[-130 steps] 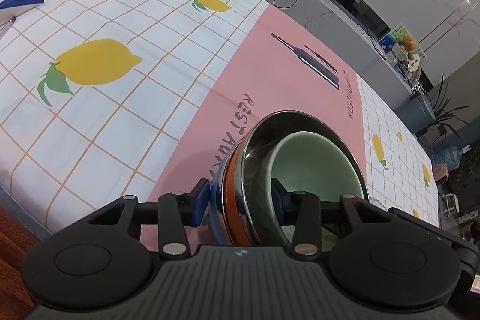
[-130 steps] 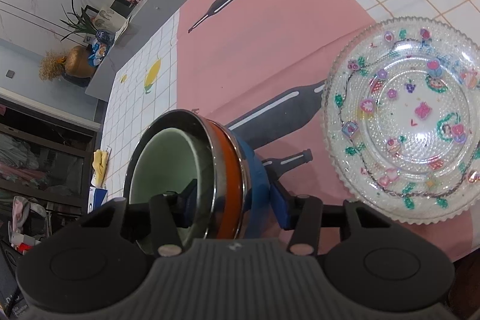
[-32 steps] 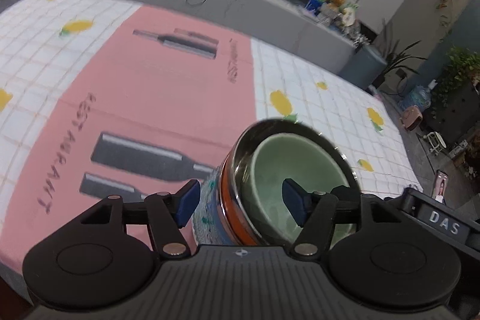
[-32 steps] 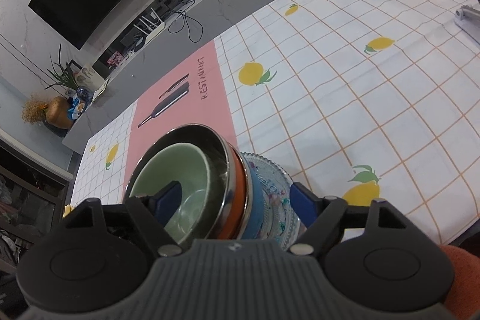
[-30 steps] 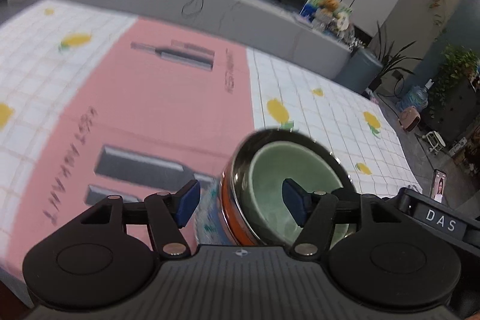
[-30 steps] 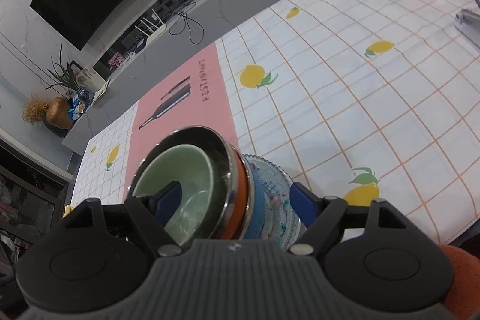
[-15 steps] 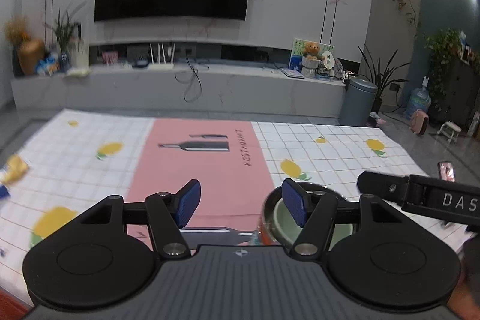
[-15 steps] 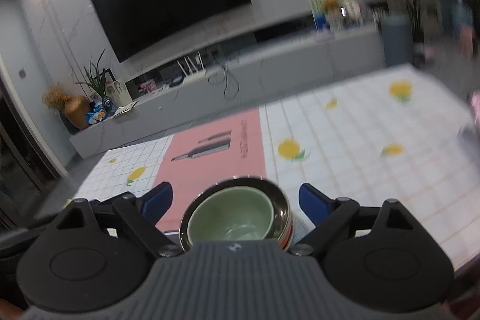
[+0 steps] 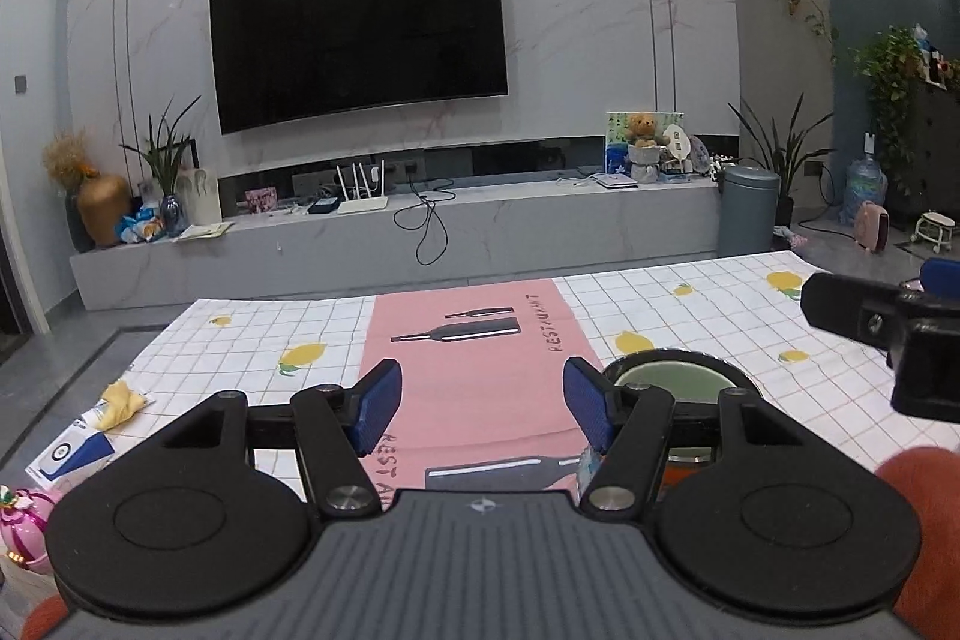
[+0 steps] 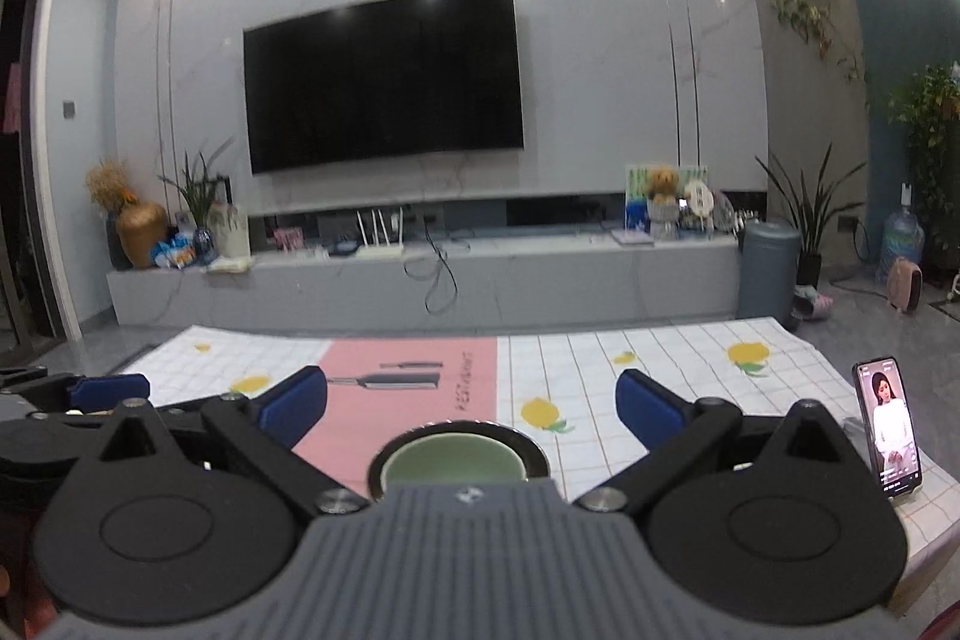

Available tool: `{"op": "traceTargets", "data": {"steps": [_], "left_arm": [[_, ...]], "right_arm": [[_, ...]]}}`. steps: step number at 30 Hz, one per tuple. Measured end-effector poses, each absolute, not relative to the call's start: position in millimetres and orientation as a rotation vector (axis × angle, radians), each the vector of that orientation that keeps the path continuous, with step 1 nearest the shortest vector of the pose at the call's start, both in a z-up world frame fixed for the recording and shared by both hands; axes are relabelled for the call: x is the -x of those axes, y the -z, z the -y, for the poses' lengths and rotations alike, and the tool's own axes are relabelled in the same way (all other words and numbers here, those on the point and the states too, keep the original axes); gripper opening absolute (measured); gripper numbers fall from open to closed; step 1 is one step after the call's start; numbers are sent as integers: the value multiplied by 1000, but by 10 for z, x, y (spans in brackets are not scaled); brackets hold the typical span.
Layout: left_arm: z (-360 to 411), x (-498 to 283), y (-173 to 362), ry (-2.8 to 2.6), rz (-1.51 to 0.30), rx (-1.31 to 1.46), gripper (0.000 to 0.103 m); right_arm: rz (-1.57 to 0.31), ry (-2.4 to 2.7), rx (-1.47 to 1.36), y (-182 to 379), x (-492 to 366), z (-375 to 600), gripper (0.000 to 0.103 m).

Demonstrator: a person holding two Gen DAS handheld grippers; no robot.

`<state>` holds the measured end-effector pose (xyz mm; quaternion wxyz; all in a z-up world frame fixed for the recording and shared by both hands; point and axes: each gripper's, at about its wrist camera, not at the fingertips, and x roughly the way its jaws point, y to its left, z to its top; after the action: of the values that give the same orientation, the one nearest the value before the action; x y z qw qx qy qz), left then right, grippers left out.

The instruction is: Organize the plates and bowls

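Right wrist view puts your nested bowls (image 10: 459, 454) low at centre on the tablecloth (image 10: 660, 388); right gripper (image 10: 471, 400) and left gripper (image 9: 480, 400) both gape empty. Expect a heavy, slick, breakable stack; clamp opposite rims.

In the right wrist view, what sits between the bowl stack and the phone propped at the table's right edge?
Only bare lemon-print tablecloth lies between the bowl stack and the phone; the open right gripper has one finger crossing that stretch in the foreground.
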<state>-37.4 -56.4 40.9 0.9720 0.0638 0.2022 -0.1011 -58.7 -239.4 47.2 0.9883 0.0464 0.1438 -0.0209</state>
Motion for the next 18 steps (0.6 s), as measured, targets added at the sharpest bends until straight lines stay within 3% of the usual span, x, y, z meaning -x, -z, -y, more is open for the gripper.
{"op": "traceTargets", "data": {"steps": [5,18], "left_arm": [[528,488,-271,209,-429,-160,84],[512,257,197,203,-664,-175,85]], "right_arm": [[-295,57,-75,-378,702,2335,100],[-571,25,87,142,512,2072,100]]}}
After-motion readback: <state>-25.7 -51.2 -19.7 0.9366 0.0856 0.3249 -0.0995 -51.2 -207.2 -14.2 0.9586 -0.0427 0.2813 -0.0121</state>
